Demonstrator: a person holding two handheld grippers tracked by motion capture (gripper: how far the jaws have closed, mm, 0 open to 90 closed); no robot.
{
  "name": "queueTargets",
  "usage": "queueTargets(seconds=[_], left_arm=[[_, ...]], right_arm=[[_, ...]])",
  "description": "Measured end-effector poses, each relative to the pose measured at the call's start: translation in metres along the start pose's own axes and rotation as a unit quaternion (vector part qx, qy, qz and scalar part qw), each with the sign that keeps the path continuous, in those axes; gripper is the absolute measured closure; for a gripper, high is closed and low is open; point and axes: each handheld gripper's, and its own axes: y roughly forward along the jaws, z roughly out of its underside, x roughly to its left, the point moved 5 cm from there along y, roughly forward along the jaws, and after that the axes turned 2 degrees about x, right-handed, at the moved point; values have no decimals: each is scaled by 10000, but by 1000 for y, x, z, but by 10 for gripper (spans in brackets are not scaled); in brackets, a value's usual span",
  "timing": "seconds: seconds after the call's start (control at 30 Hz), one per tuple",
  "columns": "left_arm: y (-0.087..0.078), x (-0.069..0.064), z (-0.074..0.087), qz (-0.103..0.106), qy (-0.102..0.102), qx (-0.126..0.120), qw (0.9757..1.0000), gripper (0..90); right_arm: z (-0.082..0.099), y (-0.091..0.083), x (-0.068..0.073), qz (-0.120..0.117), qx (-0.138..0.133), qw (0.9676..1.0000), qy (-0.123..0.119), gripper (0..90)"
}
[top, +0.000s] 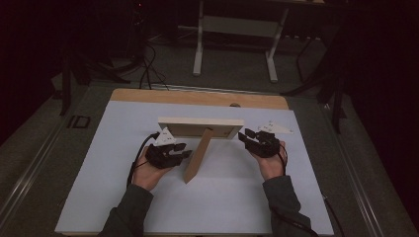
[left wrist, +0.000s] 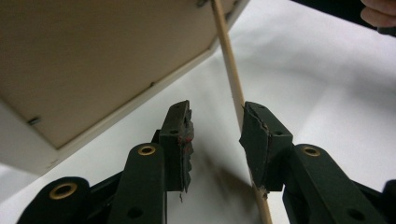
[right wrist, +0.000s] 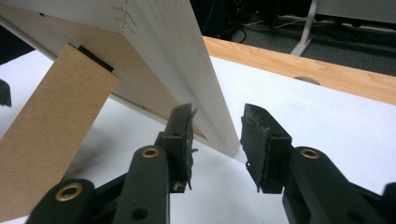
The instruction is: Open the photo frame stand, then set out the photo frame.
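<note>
A white sheet (top: 217, 197) is covering the light wooden bench (top: 197, 97); a white-legged metal stand (top: 236, 29) is standing behind.

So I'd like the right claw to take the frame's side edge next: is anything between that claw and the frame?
Nothing visible. The right claw stands open with the picture frame's corner edge in the gap between its jaws, and only white table cover lies around it. The cardboard stand leans off to the side, clear of that edge.

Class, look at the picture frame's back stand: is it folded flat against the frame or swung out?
Swung out. The stand angles away from the frame, its foot on the white table cover, propping the frame up.
</note>
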Motion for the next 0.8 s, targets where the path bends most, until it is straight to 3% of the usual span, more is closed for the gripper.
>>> queueTargets(seconds=[0.33, 0.5, 0.67, 0.8], left_arm=[[-22, 18, 3, -239, -201, -211, 9993, 677], [-35, 32, 1, -429, -472, -438, 9970, 733], [-43, 41, -2, -622, -595, -574, 9946, 791], [-45, 44, -4, -651, -651, -670, 9935, 844]], right_arm=[[-2, 0, -12, 105, 5, 9999, 81, 676], [-6, 3, -16, 115, 18, 9998, 190, 701], [-13, 7, -19, 185, 25, 9996, 218, 742], [-19, 12, -21, 155, -6, 9994, 295, 804]])
